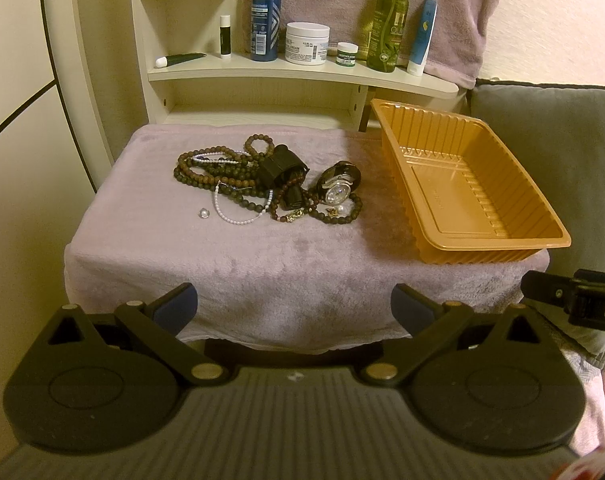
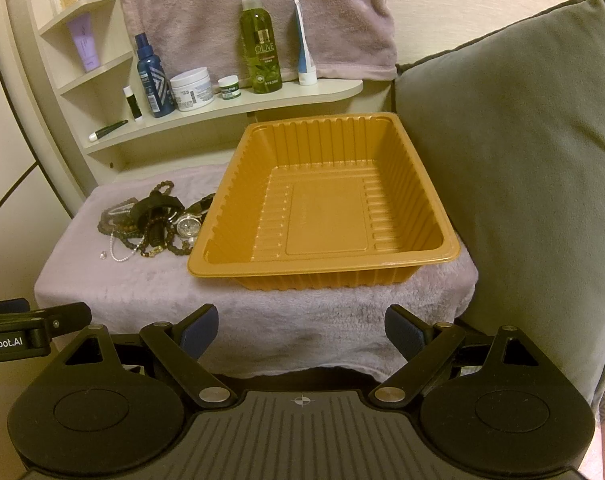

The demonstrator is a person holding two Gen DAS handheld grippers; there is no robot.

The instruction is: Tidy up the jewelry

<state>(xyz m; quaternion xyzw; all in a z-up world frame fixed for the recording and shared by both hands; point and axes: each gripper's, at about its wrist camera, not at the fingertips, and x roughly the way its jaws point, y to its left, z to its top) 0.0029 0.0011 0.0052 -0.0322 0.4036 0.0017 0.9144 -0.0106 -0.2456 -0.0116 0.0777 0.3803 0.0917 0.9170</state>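
Jewelry is lying in one tangled heap (image 1: pixel 262 178) on the table covered with a pale lilac fleece cloth (image 1: pixel 230 256), ahead of the left tool (image 1: pixel 293 307) and slightly to its left: dark brown wooden bead strands (image 1: pixel 206 170), a thin white pearl strand (image 1: pixel 238 212), a silver-faced wristwatch with a dark strap (image 1: pixel 337 186), a black strap-like piece (image 1: pixel 280 168) and a small clear stone (image 1: pixel 203 213) sitting just apart from the pile. The ribbed orange plastic tray (image 2: pixel 414 196) is standing straight ahead of the right tool (image 2: pixel 301 330), just beside the heap, and nothing is resting in it. Both tools are hanging back at the near edge of the table with fingers spread wide, gripping nothing. Judging by this, sorting is not yet starting; every piece is waiting to be lifted out and moved, most likely into the tray.
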